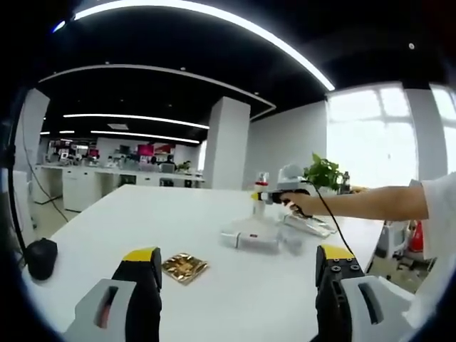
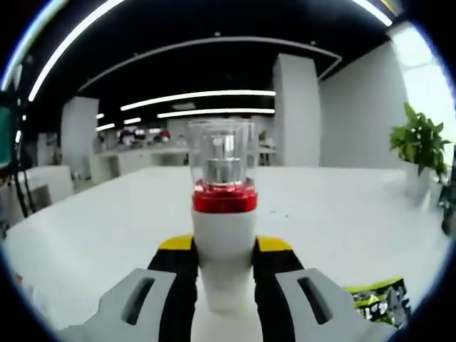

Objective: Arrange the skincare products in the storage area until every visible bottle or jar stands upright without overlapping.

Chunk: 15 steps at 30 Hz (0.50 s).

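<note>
Open-plan office space with a dark ceiling, curved light strips and white pillars stretches behind a broad white worktop [image 1: 171, 214]. Bright windows stand on one side, with a green potted plant [image 2: 420, 142] near the worktop's far edge.

Across the left gripper view, a person's bare forearm [image 1: 377, 203] reaches in level from the right, short white sleeve at the shoulder, the hand wrapped around the handle of the right claw [image 1: 258, 196], which points away over the worktop at a small white bottle [image 1: 261, 203]. Just below it lie flat white items [image 1: 249, 239], too small to tell apart. The left claw [image 1: 239, 267] hovers low over the worktop, its yellow-tipped jaws spread wide with nothing between them. A gold foil packet [image 1: 184, 267] lies flat just beyond its left jaw, and a black computer mouse [image 1: 41, 258] sits near the worktop's left edge.

Seen from the right gripper view, the right claw [image 2: 224, 249] is pinching the white bottle [image 2: 224, 263] upright by its body, both jaws pressed against its sides. A red band and a clear cap [image 2: 222, 153] top the bottle. A green-and-black sachet [image 2: 377, 303] lies on the worktop beside the right jaw.
</note>
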Each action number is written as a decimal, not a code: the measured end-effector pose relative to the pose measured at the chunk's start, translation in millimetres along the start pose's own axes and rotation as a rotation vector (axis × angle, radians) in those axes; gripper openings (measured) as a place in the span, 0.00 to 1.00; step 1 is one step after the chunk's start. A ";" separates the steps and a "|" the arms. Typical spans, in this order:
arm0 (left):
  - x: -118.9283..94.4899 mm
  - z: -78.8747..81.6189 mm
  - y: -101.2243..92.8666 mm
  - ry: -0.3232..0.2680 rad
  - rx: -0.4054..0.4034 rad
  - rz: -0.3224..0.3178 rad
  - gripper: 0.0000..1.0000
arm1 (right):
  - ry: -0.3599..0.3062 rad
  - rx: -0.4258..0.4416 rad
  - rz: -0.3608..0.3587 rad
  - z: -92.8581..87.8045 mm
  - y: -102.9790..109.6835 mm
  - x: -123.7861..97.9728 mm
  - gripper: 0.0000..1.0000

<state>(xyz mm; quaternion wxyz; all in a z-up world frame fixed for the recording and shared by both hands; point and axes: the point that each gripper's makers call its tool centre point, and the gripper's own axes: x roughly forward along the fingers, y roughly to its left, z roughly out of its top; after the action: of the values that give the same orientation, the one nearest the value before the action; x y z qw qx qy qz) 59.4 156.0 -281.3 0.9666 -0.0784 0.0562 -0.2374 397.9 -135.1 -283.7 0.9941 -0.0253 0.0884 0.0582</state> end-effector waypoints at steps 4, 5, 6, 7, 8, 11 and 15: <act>0.2 0.0 -1.3 0.001 0.002 -0.004 0.92 | 0.008 0.001 -0.005 1.3 -9.8 5.4 0.28; 0.4 -0.1 -1.7 0.002 0.003 -0.005 0.92 | 0.010 0.002 -0.007 1.6 -11.9 6.2 0.28; 0.4 -0.1 -2.2 0.001 0.002 -0.007 0.93 | 0.010 0.001 -0.007 1.6 -12.6 6.4 0.28; 0.6 0.1 -3.0 -0.001 -0.001 -0.010 0.93 | 0.010 -0.001 -0.009 1.9 -14.7 7.2 0.28; 0.7 0.3 -3.8 -0.003 -0.004 -0.013 0.93 | 0.010 -0.003 -0.011 2.2 -16.9 7.9 0.28; 1.0 0.5 -5.6 -0.005 -0.003 -0.016 0.93 | 0.008 -0.005 -0.020 2.9 -20.6 7.7 0.28; 1.8 -0.5 -7.4 -0.001 -0.004 -0.021 0.94 | 0.008 -0.004 -0.015 4.1 -25.1 9.7 0.28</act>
<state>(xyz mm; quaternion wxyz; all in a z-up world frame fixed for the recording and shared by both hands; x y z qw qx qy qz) 57.5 148.6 -280.6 0.9639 -0.0810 0.0552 -0.2476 411.1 -158.6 -280.5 0.9941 -0.0283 0.0919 0.0507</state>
